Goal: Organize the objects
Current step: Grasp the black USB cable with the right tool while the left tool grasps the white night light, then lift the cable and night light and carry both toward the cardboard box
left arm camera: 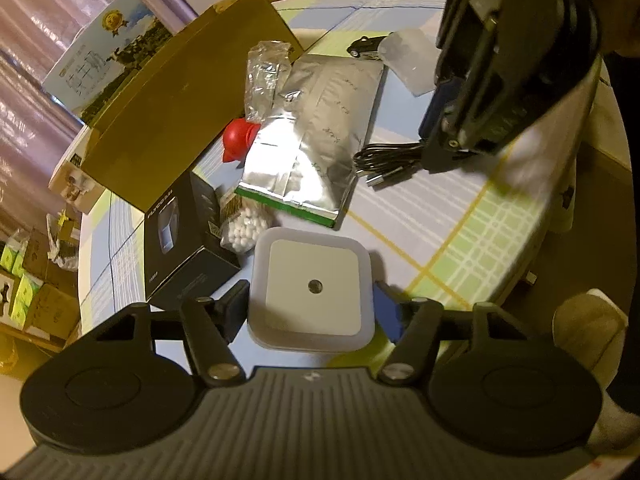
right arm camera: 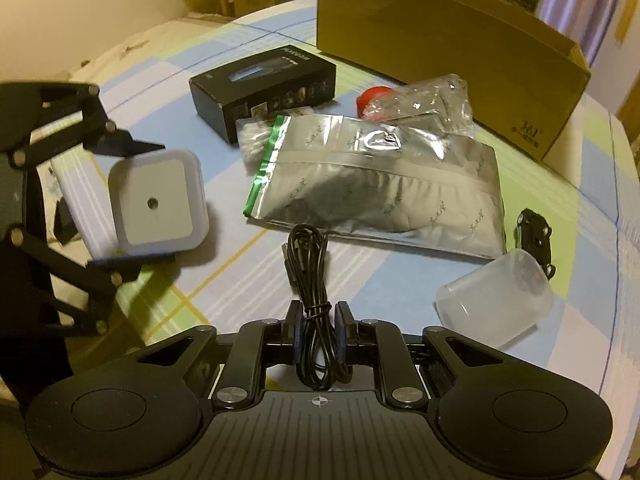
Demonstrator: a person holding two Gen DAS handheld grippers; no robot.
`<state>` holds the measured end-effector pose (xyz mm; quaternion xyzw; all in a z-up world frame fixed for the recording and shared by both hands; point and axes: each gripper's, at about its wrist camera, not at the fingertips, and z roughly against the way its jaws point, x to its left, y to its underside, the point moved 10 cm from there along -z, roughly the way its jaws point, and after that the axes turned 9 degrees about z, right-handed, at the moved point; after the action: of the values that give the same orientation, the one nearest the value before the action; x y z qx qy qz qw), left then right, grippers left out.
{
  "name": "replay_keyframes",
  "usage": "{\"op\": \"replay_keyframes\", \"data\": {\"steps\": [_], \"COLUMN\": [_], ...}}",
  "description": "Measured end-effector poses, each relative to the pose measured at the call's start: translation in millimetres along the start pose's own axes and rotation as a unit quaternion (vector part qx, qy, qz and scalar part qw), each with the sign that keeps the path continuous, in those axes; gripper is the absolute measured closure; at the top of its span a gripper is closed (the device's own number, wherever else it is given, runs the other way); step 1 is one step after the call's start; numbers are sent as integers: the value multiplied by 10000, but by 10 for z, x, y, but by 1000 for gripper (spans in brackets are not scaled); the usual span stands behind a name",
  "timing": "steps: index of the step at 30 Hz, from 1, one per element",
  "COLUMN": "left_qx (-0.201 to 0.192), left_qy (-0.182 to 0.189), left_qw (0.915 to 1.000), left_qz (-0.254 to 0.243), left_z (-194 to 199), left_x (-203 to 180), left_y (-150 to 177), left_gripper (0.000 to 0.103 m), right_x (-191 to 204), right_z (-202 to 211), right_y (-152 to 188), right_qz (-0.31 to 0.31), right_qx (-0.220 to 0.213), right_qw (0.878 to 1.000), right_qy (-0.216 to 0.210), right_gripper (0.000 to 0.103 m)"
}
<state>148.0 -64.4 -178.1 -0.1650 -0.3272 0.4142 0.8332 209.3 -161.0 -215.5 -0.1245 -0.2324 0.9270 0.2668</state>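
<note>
ITEM 1. Left hand-held gripper (left arm camera: 310, 304): pinching the white square device (left arm camera: 312, 290) by two opposite sides, lifted off the table (left arm camera: 460, 240). In the right wrist view the device sits tilted betw. the fingers.
Risk: smooth rounded casing, grip only on the edges; could slip or rotate out if the hold loosens or the wrist swings fast.

ITEM 2. Right hand-held gripper (right arm camera: 316, 328): pressed in on the black USB cable (right arm camera: 312, 280), a loose coil. Pads hold only the near part; the plug end trails fwd, just short of the silver foil bag (right arm camera: 380, 184).
Risk: loops may slide free, uncoil, or drag and snag the bag on the way up.

ITEM 3. Cardboard box (right arm camera: 440, 40): open top, far edge of the table; prob. the destination (judgement only).
Risk: both loads must pass over clutter, i.e. black retail box (right arm camera: 264, 88), red object (right arm camera: 372, 100) under crinkled clear wrap, bag of white beads (left arm camera: 244, 232). A low carry could knock these.

ITEM 4. Frosted plastic cup (right arm camera: 496, 300): on its side near the right hand-held gripper, toy car (right arm camera: 536, 236) just beyond it.
Risk: cup prob. rolls if nudged.

ITEM 5. Grippers near each other over the table; collision poss. if both head for the box at once.
</note>
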Motion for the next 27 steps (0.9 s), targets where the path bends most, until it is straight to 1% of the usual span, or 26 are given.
{"op": "replay_keyframes", "data": {"steps": [3,6,8,12,14,16,22,23,27], "left_qx": [31,68,115,202,230,226,150,132,-7], "left_qy": [48,194,307,461,587,632,697,725,760], "left_qw": [9997,9979,9955,9890,9840,9804,9720,9693,9621], "left_qz": [248,607,894,1392,1667,1851,2239,2344,2618], "left_z": [10,19,20,25,33,57,143,170,290], "left_x": [65,137,186,277,325,375,529,566,751], "left_y": [2,-4,-16,-46,-63,-93,-204,-235,-416], "left_gripper": [42,42,42,42,42,42,42,42,42], "right_x": [29,61,66,48,36,12,-123,-154,-302], "right_z": [-23,-45,-56,-47,-1,67,348,406,631], "right_y": [1,-25,-36,-40,-36,-34,-109,-141,-358], "right_qz": [245,515,540,108,-254,-564,-1397,-1522,-1707], "right_qx": [-41,-100,-95,-105,-192,-250,-537,-591,-802], "right_qw": [9996,9983,9982,9996,9995,9981,9887,9865,9820], "right_qy": [132,239,260,221,82,37,-98,-134,-65], "right_gripper": [90,90,90,92,92,92,92,92,92]}}
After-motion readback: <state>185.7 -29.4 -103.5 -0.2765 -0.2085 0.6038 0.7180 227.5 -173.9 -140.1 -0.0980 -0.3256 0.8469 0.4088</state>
